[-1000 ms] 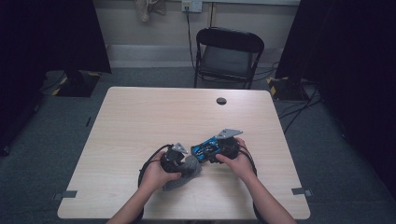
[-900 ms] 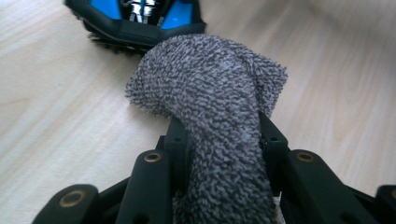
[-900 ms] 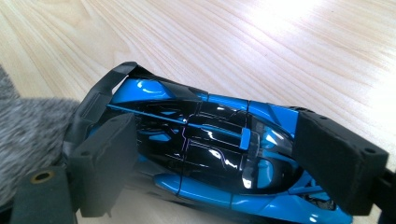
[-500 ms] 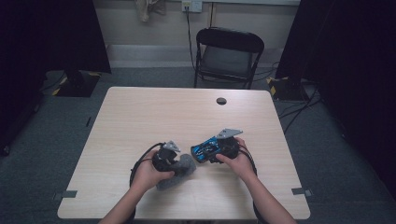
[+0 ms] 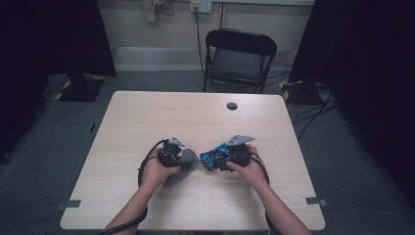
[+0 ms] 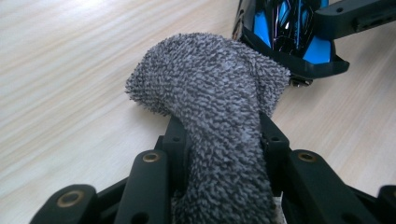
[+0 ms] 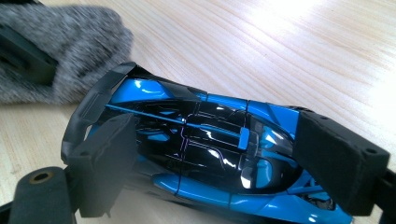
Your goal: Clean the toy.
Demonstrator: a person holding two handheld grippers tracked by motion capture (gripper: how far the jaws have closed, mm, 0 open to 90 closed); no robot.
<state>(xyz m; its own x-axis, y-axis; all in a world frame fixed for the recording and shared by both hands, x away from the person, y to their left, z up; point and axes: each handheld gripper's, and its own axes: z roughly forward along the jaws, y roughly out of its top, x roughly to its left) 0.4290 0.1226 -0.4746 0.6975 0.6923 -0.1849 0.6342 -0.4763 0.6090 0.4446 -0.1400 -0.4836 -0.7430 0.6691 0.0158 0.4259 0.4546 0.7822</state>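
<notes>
My left gripper is shut on a grey terry cloth, which bulges out between the jaws and droops onto the table. In the high view the left gripper sits left of centre near the front edge, the cloth hanging from it. A blue and black toy car is clamped across its body, the right gripper shut on it with pads on both sides. The car points its tail at the cloth, a small gap between them. In the right gripper view the cloth lies just beyond the car's rear wing.
The light wooden table carries a small black round object near its far edge. A black folding chair stands behind the table. Dark curtains hang at both sides.
My left gripper has drawn the cloth to the left, off the toy car's tail, opening a small gap. The right gripper and the car have stayed in place.
</notes>
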